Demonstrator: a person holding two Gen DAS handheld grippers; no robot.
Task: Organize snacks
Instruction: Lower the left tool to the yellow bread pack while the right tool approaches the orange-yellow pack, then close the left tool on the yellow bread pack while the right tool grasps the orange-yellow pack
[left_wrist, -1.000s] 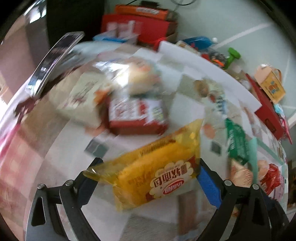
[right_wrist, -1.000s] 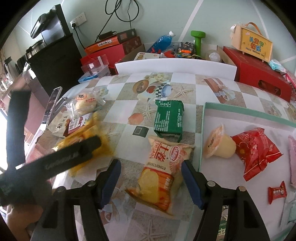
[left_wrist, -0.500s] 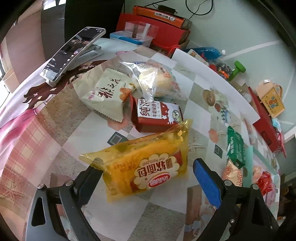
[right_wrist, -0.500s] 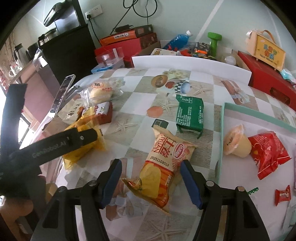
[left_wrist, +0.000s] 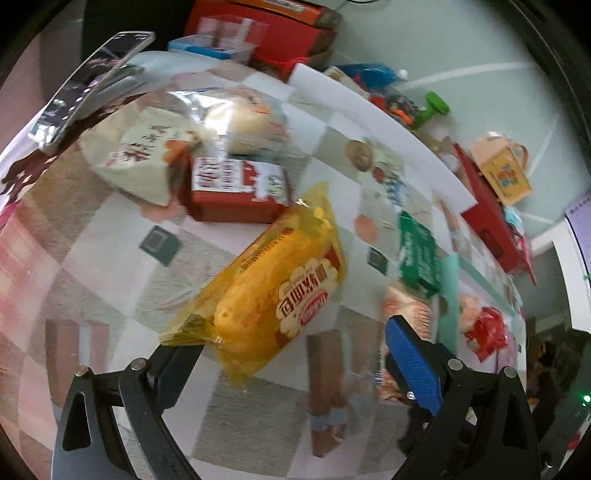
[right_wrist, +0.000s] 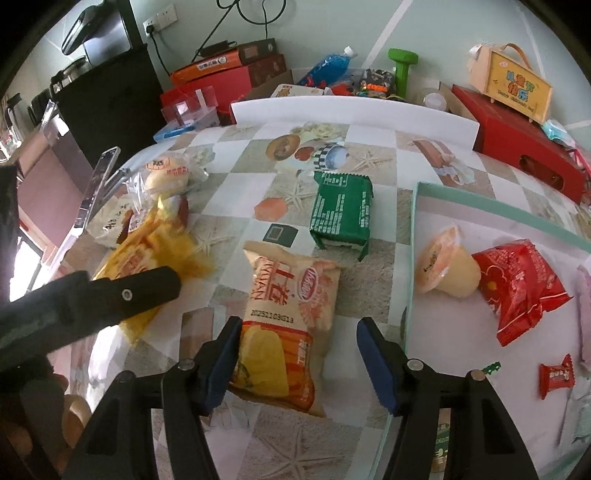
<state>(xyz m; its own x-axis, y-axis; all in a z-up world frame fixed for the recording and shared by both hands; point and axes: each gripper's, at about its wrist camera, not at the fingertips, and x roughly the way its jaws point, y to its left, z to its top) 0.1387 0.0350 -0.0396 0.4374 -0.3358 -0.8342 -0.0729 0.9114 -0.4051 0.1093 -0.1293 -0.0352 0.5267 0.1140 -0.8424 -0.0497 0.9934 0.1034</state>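
The orange snack bag (right_wrist: 288, 325) lies flat on the checked tablecloth (right_wrist: 373, 173), its lower end between the jaws of the right gripper (right_wrist: 297, 363). Those jaws have just been closing a little, yet they stand apart: the left pad (right_wrist: 225, 363) sits at the bag's edge, perhaps touching it, while the right pad is clear of it — no squeeze is on. To grip well, I would centre the bag between the 2 pads first, then close on the puffy middle rather than the thin side seam, which could slip out. A gentle close should do; the contents look crushable.

The yellow bread pack (left_wrist: 266, 291) sits skewed in front of the left gripper (left_wrist: 291, 354). Its tail end lies over the left jaw, and the right jaw stands well off it, so the jaws are open and nothing is pinched.

Beyond the right gripper's right jaw lies the green-rimmed tray (right_wrist: 415, 229) with a jelly cup (right_wrist: 447, 271) and a red packet (right_wrist: 524, 284) on it — probably where the bag belongs. Lift it clear of the rim before carrying it across, and set it down in a bare part of the tray.
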